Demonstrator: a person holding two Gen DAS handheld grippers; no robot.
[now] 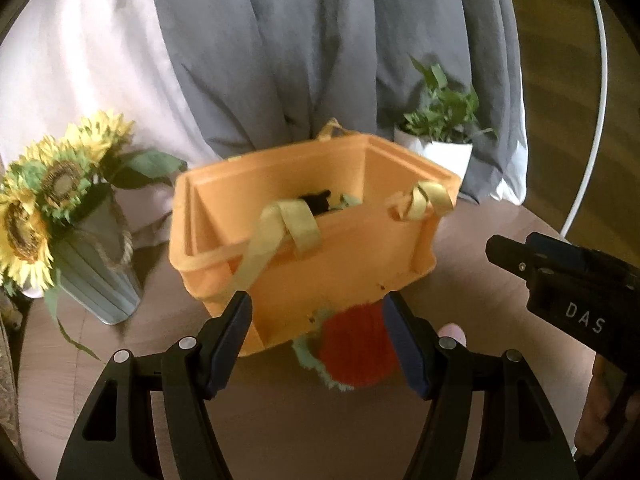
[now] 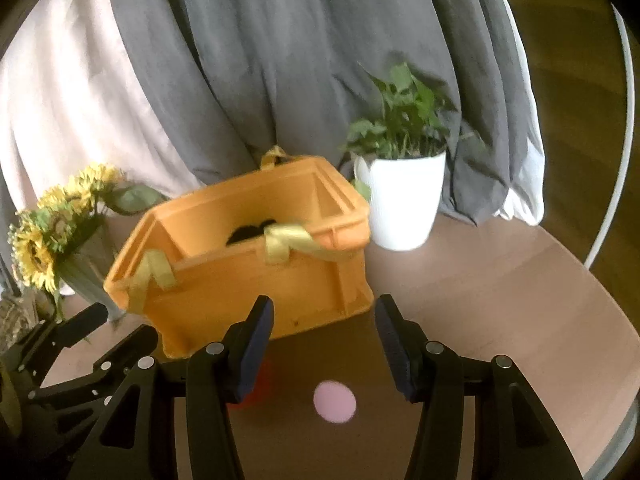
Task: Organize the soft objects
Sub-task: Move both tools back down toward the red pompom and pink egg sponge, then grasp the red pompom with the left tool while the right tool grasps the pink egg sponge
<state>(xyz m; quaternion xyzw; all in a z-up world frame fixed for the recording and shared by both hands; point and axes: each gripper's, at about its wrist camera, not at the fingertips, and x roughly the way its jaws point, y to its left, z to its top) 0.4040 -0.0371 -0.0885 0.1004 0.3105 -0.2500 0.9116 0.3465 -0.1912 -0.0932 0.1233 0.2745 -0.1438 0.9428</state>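
Note:
An orange fabric bin [image 1: 320, 264] with yellow strap handles stands on the round brown table [image 2: 500, 300]. Inside it I see a black item [image 1: 316, 200] and a pale green one [image 1: 350, 200]. A red fluffy soft toy with a teal fringe [image 1: 356, 352] lies on the table against the bin's front. My left gripper [image 1: 318, 308] is open just above it, and its right finger is close beside the toy. A small pink round soft object [image 2: 335, 401] lies on the table below my open right gripper [image 2: 324, 308], apart from both fingers. The same pink object [image 1: 452, 332] peeks out in the left wrist view.
Sunflowers in a grey ribbed vase [image 1: 92, 264] stand left of the bin. A green plant in a white pot [image 2: 400, 204] stands at its right rear. Grey and pale curtains [image 2: 280, 60] hang behind. The table's curved edge [image 2: 624, 352] runs at the right.

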